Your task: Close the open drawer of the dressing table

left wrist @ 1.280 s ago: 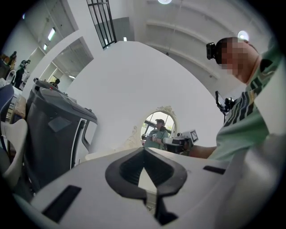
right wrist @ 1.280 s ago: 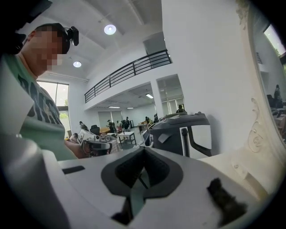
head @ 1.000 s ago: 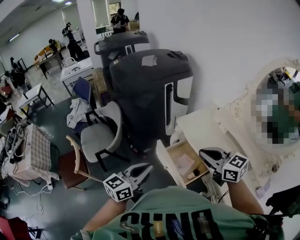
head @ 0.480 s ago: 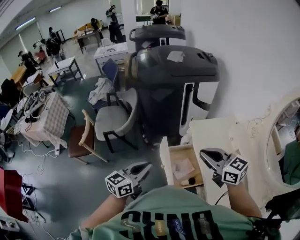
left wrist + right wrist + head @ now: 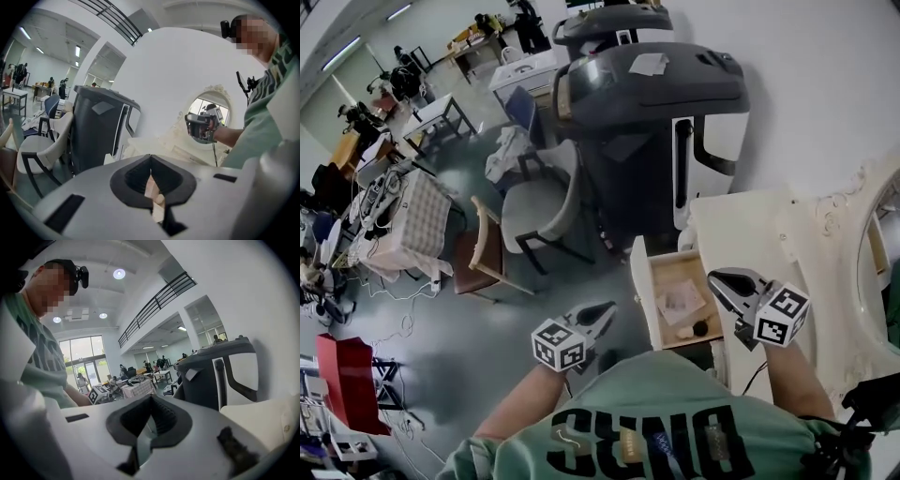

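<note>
Still open — drawer [image 5: 640, 291]; left hand-held gripper [image 5: 602, 314] shut.

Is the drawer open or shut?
Open. The drawer sticks out from the dressing table, and its wooden inside shows.

You are wearing a pale green, short-sleeved T-shirt [image 5: 656, 427] that is showing dark block lettering [image 5: 647, 441] across the front. A small black camera [image 5: 83, 276] is riding at the side of your head. The left gripper [image 5: 607, 309] and the right gripper [image 5: 719, 277] are both showing smooth grey shells with black ribbed pads [image 5: 135, 177]. Each is carrying a white cube [image 5: 560, 345] printed with black square markers. A thin black cable [image 5: 757, 373] is trailing from the right one.
</note>
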Available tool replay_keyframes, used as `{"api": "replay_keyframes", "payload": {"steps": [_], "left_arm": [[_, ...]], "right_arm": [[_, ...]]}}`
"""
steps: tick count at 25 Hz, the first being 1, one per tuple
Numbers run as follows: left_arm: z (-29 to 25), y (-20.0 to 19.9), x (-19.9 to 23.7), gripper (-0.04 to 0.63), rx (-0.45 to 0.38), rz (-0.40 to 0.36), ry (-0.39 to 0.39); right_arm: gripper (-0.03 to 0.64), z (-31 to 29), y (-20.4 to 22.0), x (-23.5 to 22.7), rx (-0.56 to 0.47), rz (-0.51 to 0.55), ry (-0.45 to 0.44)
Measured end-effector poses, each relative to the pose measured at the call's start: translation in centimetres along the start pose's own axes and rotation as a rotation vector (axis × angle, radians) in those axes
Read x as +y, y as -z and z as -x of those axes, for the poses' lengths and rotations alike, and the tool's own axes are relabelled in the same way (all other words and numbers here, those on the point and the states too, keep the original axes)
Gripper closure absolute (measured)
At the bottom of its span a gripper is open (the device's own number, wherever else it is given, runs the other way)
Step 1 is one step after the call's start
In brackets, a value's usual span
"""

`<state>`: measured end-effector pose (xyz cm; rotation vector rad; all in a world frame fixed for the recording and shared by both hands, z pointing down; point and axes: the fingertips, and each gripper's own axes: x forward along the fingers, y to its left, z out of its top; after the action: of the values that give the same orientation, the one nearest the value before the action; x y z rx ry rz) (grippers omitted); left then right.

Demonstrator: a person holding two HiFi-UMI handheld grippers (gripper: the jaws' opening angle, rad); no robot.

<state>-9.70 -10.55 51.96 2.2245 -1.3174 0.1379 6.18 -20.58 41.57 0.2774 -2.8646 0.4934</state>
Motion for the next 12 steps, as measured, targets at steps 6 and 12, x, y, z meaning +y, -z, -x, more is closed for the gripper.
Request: {"api": "replay_keyframes", "payload": {"steps": [6,12], "left_arm": [[-2.7,3.8,3.3,0.586,0.122,-0.048,0.01],[-5.8,6.6,4.8,0.578,0.228,-0.149,-0.005]], "right_arm": [[0.606,-0.4,0.7,-0.9,-0.004,-0.02,0.04],[0.606,-0.4,1.7,-1.4,0.015,-0.031,0.054]]}}
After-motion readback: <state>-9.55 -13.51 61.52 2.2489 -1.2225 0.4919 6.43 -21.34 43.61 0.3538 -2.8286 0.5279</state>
